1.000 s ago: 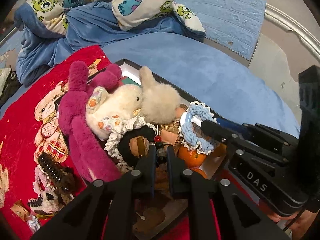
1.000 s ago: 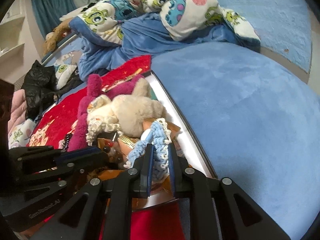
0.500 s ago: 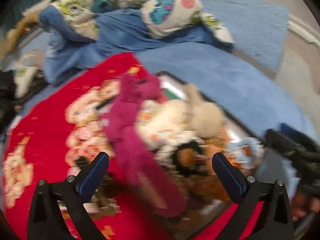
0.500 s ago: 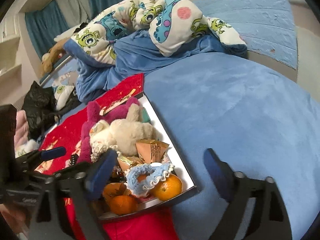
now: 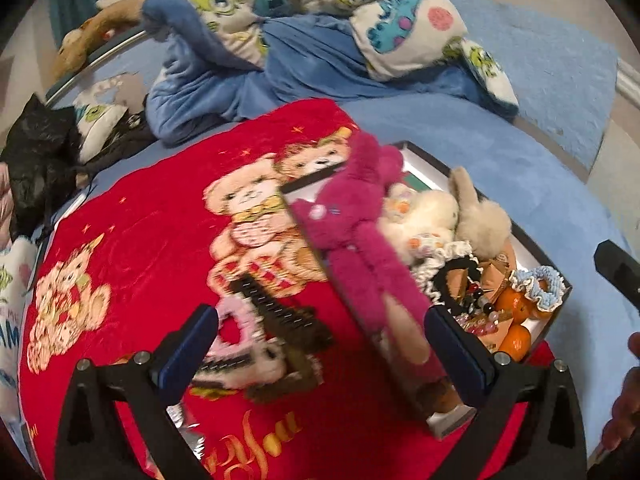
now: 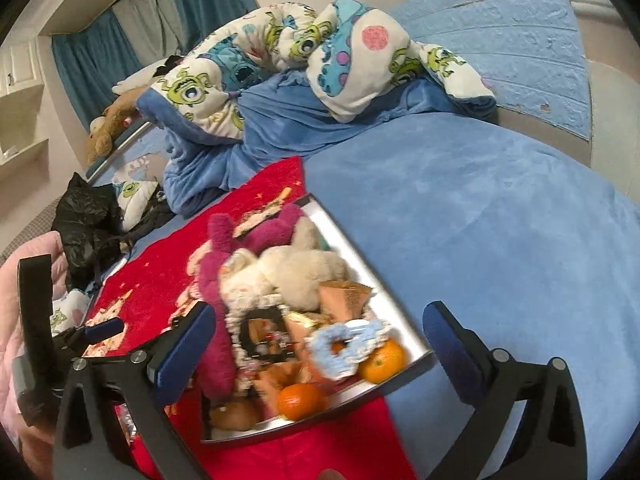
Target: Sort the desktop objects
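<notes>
A bedroom: blue bed [image 6: 500, 220], cartoon-print quilt [image 6: 320, 40], teal curtains [image 6: 92, 56].

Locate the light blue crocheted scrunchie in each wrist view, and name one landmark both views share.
Left wrist: the light blue scrunchie lies at the right, in the tray's near right corner, over an orange.
Right wrist: the scrunchie lies low in the centre, between the open fingers, beside an orange.
Shared landmark: the magenta plush toy draped over the tray's left edge.
</notes>
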Demonstrator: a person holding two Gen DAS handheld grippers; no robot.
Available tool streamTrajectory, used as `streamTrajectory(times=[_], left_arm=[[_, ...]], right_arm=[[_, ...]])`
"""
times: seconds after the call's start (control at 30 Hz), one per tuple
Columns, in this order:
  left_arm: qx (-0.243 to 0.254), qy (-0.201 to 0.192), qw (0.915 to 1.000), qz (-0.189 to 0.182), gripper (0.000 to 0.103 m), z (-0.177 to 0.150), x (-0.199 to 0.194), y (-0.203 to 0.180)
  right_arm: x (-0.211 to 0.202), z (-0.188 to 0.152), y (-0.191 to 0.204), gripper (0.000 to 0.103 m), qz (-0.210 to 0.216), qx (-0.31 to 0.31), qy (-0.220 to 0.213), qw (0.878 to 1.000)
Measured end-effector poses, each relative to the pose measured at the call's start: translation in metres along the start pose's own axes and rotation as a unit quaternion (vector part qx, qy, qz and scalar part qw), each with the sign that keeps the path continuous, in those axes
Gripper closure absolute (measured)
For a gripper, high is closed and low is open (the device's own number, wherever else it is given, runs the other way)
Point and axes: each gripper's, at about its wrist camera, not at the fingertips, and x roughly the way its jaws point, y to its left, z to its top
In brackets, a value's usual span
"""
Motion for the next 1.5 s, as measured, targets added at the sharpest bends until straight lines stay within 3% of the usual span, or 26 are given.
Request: streamTrajectory(times=[0.2,0.4,0.73,1.03,1.4,1.5], left_arm=[[-0.048,0.006,0.9987,-0.012,0.000,-0.009,-0.040,0.065],[-0.095,0.014,0.9954,0.008,0.000,-0.036,-0.091,0.147],[-0.089,0.000,0.9953,0.038,0.000,-0.074,-0.162,0.244],[-0.098,-0.020,0.9943,0.036,0.000,-0.098,-0.201,0.253],[-0.110,-0.022,0.9936,0.013,0.000,-0.098,-0.202,0.245],[-0.101,-0.020,0.9945,0.023,0.000,-0.095,-0.201,0.242]], right_arm=[[-0.007,-0.008,0.058,0.000,0.035,-0.013,-0.009,0.999],[-0.022,-0.024,0.136,0.000,0.011,-0.043,-0.017,0.999],[-0.046,-0.062,0.258,0.000,-0.011,-0.079,-0.023,0.997],[-0.055,-0.076,0.293,0.000,-0.002,-0.131,-0.006,0.991],[-0.050,-0.073,0.288,0.000,0.022,-0.121,0.009,0.992],[-0.048,-0.074,0.293,0.000,0.021,-0.141,0.012,0.990]])
